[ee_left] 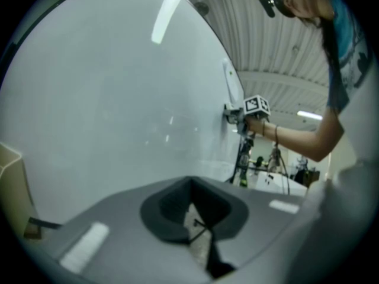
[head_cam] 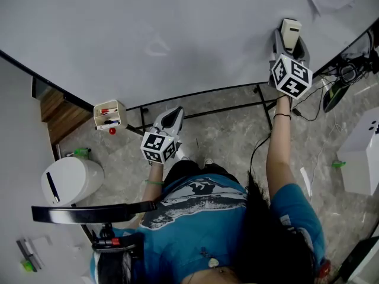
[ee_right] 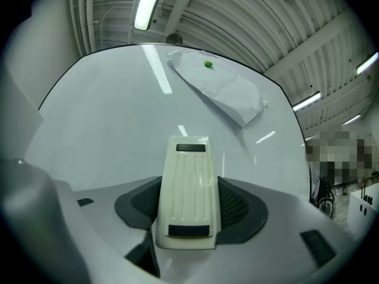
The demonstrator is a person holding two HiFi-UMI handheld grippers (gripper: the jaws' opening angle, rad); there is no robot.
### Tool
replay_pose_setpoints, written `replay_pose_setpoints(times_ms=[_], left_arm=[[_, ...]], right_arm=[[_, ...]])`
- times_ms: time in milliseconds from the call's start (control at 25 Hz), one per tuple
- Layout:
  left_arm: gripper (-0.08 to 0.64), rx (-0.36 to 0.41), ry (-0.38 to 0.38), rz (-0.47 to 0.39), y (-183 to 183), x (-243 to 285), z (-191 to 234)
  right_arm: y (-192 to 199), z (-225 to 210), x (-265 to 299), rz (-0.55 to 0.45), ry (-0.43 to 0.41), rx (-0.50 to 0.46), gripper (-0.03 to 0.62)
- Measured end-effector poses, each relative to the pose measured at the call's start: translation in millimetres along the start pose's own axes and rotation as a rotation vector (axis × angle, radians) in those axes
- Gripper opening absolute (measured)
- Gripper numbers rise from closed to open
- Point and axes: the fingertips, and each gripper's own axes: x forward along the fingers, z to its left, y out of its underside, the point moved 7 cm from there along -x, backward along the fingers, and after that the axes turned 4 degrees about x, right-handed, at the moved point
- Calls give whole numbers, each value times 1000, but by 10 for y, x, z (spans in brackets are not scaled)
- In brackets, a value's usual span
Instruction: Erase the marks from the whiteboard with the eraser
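Note:
A big whiteboard (head_cam: 177, 28) fills the top of the head view, with faint smudged marks (head_cam: 157, 46) near its middle. My right gripper (head_cam: 289, 43) is raised at the board's right part, shut on a cream eraser (head_cam: 290, 33). In the right gripper view the eraser (ee_right: 188, 194) stands between the jaws and points at the whiteboard (ee_right: 118, 123). My left gripper (head_cam: 172, 118) hangs lower, by the board's bottom edge, shut with nothing in it. In the left gripper view the left gripper (ee_left: 195, 212) looks along the whiteboard (ee_left: 106, 99) toward the right gripper (ee_left: 256, 105).
A small cream box (head_cam: 109, 115) with markers hangs at the board's lower left. A white bin (head_cam: 70, 179) stands on the floor at the left. Cables (head_cam: 343, 76) and a white box (head_cam: 362, 158) lie at the right. A paper sheet (ee_right: 222, 87) is stuck on the board.

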Motion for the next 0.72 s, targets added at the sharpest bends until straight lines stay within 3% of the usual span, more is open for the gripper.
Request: replay_pose_setpoints(times_ms=[160, 400, 720], left_arm=[[2, -2, -5, -1, 4, -8, 21], [2, 0, -1, -1, -6, -7, 14], [2, -1, 2, 1, 27, -21, 60]], right_arm=[[14, 297, -49, -15, -46, 9, 264], [-30, 946, -178, -55, -93, -58, 264], [21, 1994, -326, -66, -267, -88, 264]])
